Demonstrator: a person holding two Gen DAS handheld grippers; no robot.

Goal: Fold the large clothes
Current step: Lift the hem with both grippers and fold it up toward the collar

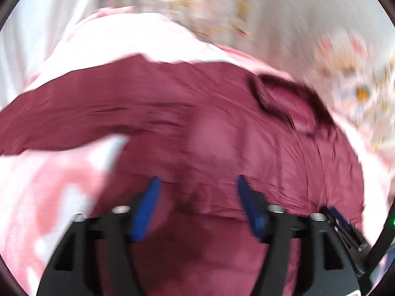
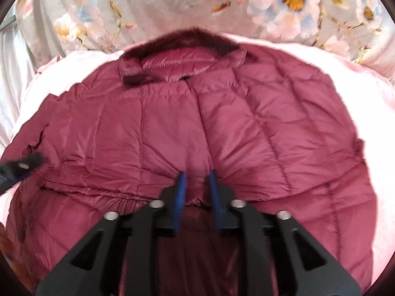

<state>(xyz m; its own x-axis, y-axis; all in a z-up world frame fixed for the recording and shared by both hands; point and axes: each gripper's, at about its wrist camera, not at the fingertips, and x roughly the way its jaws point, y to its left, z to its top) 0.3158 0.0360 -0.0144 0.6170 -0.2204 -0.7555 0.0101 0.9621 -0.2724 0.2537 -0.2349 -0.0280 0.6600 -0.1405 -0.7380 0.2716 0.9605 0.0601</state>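
A maroon quilted puffer jacket with a dark fur collar lies front up on a pink blanket. My right gripper is shut on a pinch of the jacket's front fabric near the middle opening. In the blurred left wrist view the jacket fills the middle, its sleeve stretching left. My left gripper is open, blue fingers wide apart just above the fabric. The right gripper shows at the lower right of the left wrist view; the left one at the left edge of the right wrist view.
A grey floral quilt lies bunched beyond the collar. The pink blanket spreads under the jacket on all sides. White fabric hangs at the far left.
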